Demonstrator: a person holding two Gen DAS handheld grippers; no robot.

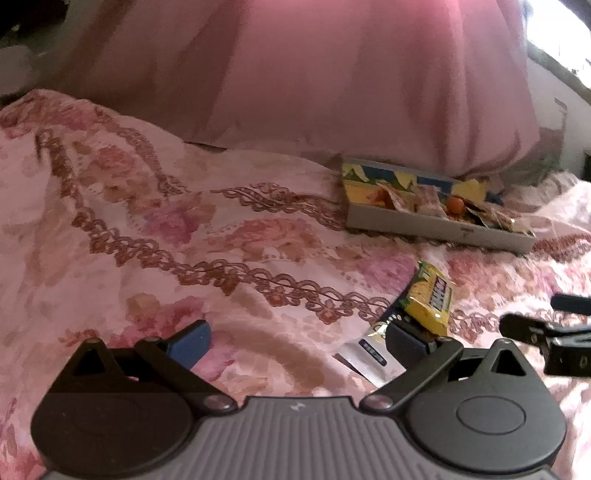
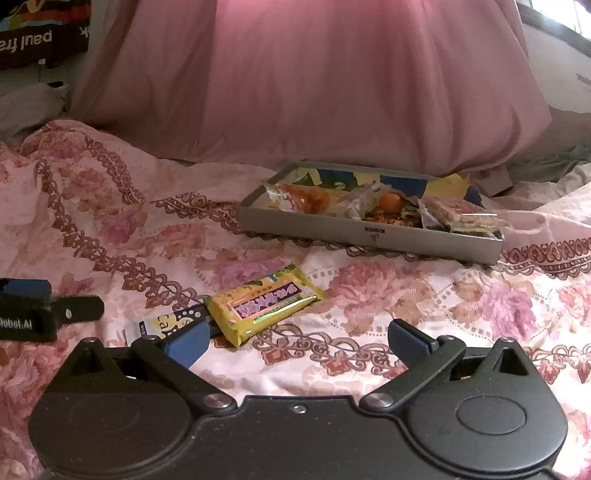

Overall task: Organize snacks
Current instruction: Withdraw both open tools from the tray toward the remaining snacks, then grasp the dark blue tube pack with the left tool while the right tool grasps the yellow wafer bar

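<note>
A yellow snack packet point(image 2: 263, 303) lies on the floral bedspread, also seen in the left wrist view point(image 1: 430, 302). A white and dark wrapped snack point(image 1: 371, 353) lies partly under it, showing in the right wrist view point(image 2: 168, 323) too. A shallow grey box point(image 2: 373, 234) holds several wrapped snacks and an orange ball point(image 2: 390, 202); it also shows in the left wrist view point(image 1: 439, 227). My left gripper point(image 1: 301, 341) is open and empty, its right finger beside the snacks. My right gripper point(image 2: 297, 341) is open and empty, its left finger by the yellow packet.
A large pink pillow point(image 2: 314, 85) stands behind the box. The rumpled floral bedspread point(image 1: 147, 229) covers the surface. A printed bag point(image 2: 37, 33) sits at the far left. The other gripper shows at the frame edges point(image 1: 550, 336) point(image 2: 40, 314).
</note>
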